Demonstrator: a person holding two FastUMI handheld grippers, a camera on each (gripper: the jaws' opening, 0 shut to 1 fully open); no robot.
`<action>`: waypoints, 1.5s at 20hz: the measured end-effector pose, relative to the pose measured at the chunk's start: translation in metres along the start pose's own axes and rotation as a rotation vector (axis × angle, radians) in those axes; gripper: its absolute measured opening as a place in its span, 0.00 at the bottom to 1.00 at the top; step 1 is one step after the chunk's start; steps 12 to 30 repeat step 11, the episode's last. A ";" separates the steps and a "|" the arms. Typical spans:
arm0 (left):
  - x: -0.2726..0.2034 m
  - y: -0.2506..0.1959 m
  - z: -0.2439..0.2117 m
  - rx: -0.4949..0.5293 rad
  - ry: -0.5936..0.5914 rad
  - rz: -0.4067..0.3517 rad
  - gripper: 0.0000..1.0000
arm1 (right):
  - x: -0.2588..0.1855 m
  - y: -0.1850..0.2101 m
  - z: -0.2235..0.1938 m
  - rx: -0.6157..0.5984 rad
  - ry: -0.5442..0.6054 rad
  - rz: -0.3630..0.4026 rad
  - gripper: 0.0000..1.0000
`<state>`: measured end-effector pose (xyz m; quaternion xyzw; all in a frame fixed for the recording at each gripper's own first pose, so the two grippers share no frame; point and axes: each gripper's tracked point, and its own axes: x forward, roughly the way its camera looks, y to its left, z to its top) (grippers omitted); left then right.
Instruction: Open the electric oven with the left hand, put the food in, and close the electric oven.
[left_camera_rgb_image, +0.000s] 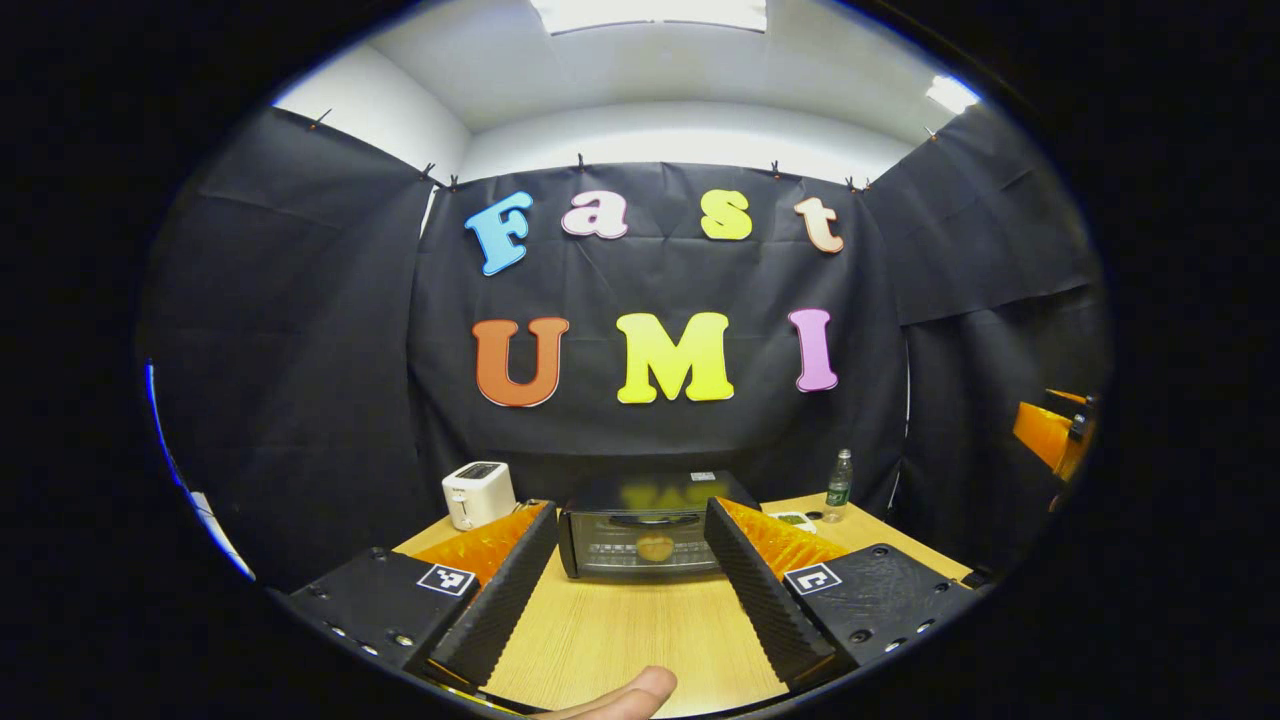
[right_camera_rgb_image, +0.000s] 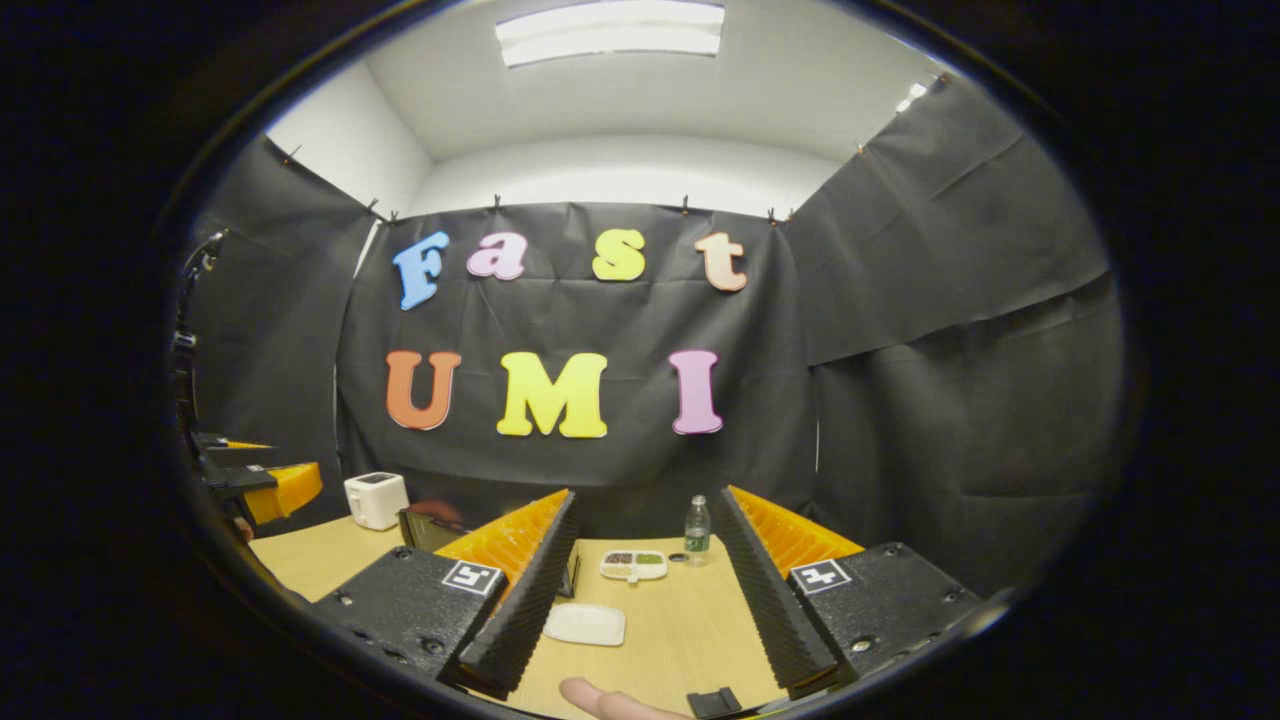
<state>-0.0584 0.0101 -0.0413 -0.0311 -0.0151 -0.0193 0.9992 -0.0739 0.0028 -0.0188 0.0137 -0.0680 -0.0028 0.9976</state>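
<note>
The electric oven sits toward the back of the wooden table, close to the black cloth wall, squarely ahead of the left gripper in the left gripper view; it is a dark, low box with a glossy top and a glass door that is shut, and through the glass a round, pale brown piece of food shows on the rack inside. The left gripper hangs above the table with its fingers spread wide and nothing between them, and a fingertip of the person holding it pokes in at the bottom edge. In the right gripper view the oven's corner peeks out behind that gripper's left finger, and the right gripper is likewise held wide apart over the table, gripping nothing. A white toaster stands to the oven's left, and a clear bottle with a green label stands to its right near the wall. Nearer the front of the table lie a white plate and, behind it, a small divided tray with dark and green fillings. The table is light wood grain; black cloth hangs on three sides, clipped along the top, with white walls and bright ceiling panels above
</note>
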 end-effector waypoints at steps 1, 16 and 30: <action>-0.008 -0.001 0.003 -0.007 -0.016 0.001 0.96 | -0.004 0.002 -0.001 -0.001 -0.003 -0.001 0.90; -0.046 -0.012 0.007 -0.022 -0.059 -0.044 0.96 | -0.029 0.014 -0.001 -0.012 -0.012 0.025 0.90; -0.046 -0.012 0.007 -0.022 -0.059 -0.044 0.96 | -0.029 0.014 -0.001 -0.012 -0.012 0.025 0.90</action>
